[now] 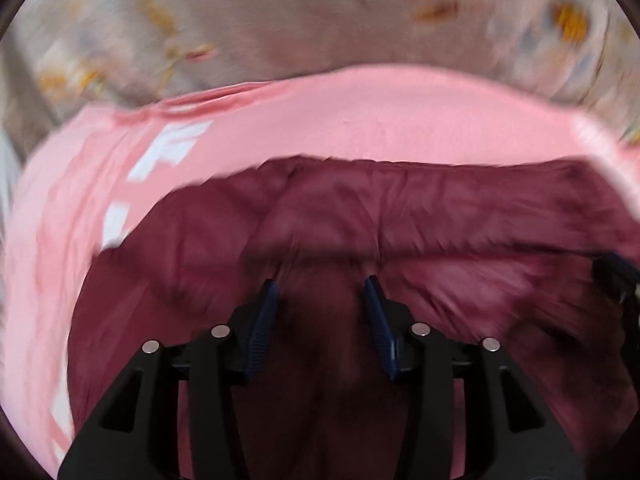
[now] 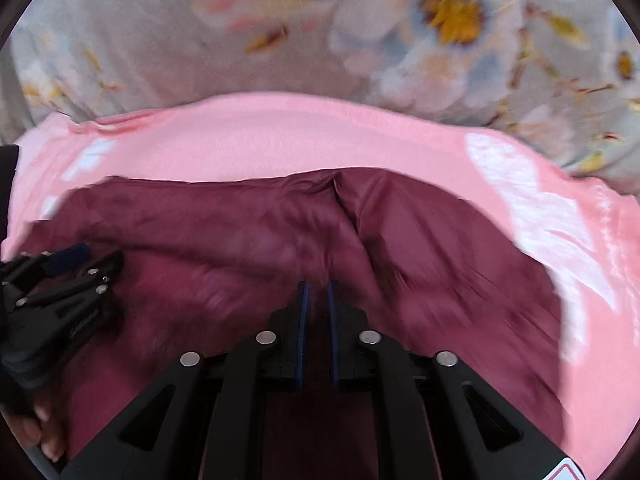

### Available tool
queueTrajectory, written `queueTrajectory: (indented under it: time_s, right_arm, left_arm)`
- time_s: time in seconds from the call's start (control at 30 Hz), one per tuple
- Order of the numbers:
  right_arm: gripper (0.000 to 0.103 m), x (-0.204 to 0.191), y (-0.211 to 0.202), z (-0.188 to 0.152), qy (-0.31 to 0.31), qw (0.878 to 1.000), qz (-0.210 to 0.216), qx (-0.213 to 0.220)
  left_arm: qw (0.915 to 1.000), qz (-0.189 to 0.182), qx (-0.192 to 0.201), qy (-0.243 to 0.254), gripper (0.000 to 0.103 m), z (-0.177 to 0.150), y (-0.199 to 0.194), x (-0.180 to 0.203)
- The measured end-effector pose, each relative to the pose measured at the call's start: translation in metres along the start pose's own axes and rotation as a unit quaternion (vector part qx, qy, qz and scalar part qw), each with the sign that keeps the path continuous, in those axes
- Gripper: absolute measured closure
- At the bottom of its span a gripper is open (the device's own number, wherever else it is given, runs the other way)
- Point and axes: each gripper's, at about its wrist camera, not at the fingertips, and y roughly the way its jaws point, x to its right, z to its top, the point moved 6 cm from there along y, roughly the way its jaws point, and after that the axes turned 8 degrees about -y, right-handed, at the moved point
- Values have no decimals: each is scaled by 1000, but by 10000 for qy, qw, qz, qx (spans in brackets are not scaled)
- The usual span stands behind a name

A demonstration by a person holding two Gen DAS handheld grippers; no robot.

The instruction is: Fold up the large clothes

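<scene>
The maroon garment [image 2: 260,240] lay spread on a pink cloth [image 2: 280,136], which in turn covered a floral bedspread [image 2: 460,40]. The garment's far edge ran roughly straight across both views, with a seam or fold ridge near its middle. Its sheen and fine creasing suggested a thin, light, soft and possibly slippery fabric; it would likely sag and slide rather than hold a crease, so it should be taken at an edge or corner, pinching both layers, not mid-panel. The left gripper [image 1: 320,292] hovered over the garment with its jaws apart; no fabric was visibly pinched between the pads. The right gripper [image 2: 318,292] had its jaws nearly together with a narrow gap; blur prevented confirming whether any cloth remained caught, but none was visibly held. The left gripper also appeared at the left edge of the right wrist view, held by a hand [image 2: 36,428]. Both views were motion-blurred. The pink cloth carried white markings [image 1: 172,148].
</scene>
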Motion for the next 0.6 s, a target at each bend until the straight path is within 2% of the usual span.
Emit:
queueTrajectory:
  time_s: [0.03, 0.07, 0.13, 0.17, 0.2, 0.27, 0.3, 0.4, 0.5, 0.6]
  right_arm:
    - [89, -2, -21, -7, -11, 9999, 115, 58]
    - [88, -3, -52, -21, -14, 9995, 294, 77]
    - [70, 5, -110, -61, 64, 9983, 552, 158]
    - [52, 9, -128, -78, 95, 9983, 546, 188]
    - [42, 21, -159, -112, 155, 9985, 474, 224]
    - [42, 36, -195, -162, 211, 9989, 347, 220]
    - [41, 45, -216, -198, 279, 9990, 327, 141]
    - [40, 63, -250, -272, 628, 9975, 315, -108]
    - [40, 73, -260, -320, 1164, 9918, 424, -308]
    - [40, 73, -257, -345, 1669, 9837, 565, -372]
  left_arm:
    - [9999, -131, -22, -87, 53, -10, -14, -9]
    - [9996, -212, -46, -181, 44, -22, -36, -23]
    - [9988, -425, -84, -227, 32, -51, -75, -50]
    - [9985, -488, -104, -229, 29, -67, -92, -63]
    - [9982, -538, -141, -218, 27, -90, -115, -86]
    - [9980, -528, -205, -275, 19, -125, -143, -119]
    - [9976, -519, -257, -371, 18, -142, -156, -136]
    - [9902, -738, -509, -1066, 18, -200, -186, -192]
    - [9798, -893, -652, -1664, 18, -233, -194, -219]
    - [9713, -1055, -686, -2017, 18, -251, -198, -226]
